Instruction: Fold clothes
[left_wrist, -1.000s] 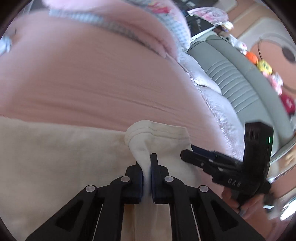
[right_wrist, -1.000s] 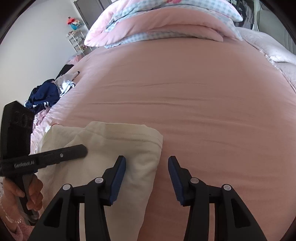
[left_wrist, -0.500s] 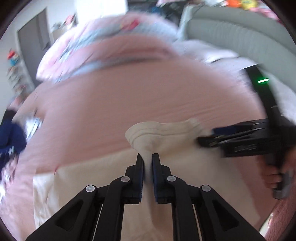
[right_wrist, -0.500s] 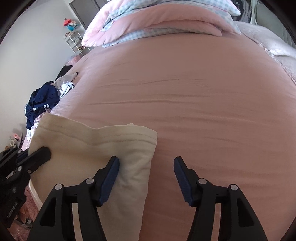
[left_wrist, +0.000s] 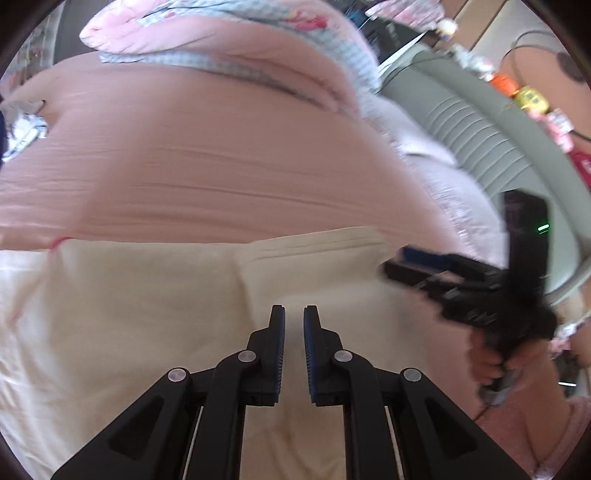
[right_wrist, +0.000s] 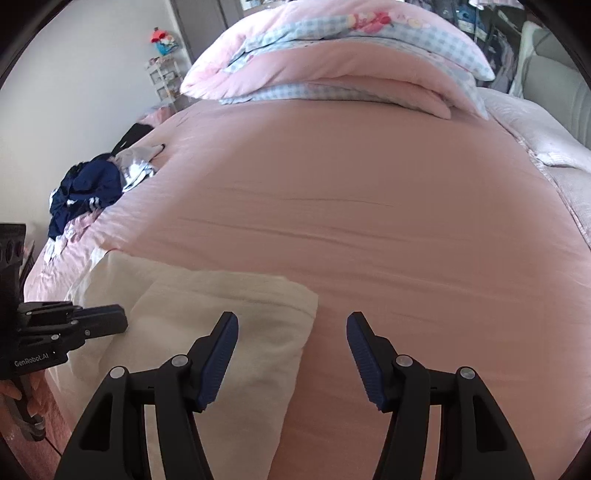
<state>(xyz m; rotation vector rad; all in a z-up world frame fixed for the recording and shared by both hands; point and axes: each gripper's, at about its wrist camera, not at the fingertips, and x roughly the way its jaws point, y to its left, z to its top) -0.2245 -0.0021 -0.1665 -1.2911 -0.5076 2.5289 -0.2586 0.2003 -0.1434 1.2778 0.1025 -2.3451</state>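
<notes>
A cream garment (left_wrist: 147, 295) lies on the pink bed (left_wrist: 221, 155), partly folded, with a ribbed hem at its far right corner. My left gripper (left_wrist: 294, 321) hovers over the garment with a narrow gap between its jaws and no cloth between them. My right gripper (right_wrist: 291, 332) is open wide over the garment's right edge (right_wrist: 236, 317) and the pink sheet (right_wrist: 369, 206), holding nothing. The right gripper also shows in the left wrist view (left_wrist: 443, 273), at the garment's right side. The left gripper shows at the left edge of the right wrist view (right_wrist: 110, 317).
A pink and blue-checked duvet (right_wrist: 340, 62) is piled at the head of the bed. Dark blue and grey clothes (right_wrist: 92, 184) lie heaped at the bed's left edge. A grey padded headboard (left_wrist: 480, 129) stands at the right.
My left gripper has let go of the garment's hem, which now lies flat on the bed. The left gripper has drawn back. The right gripper stays open over the right edge.
</notes>
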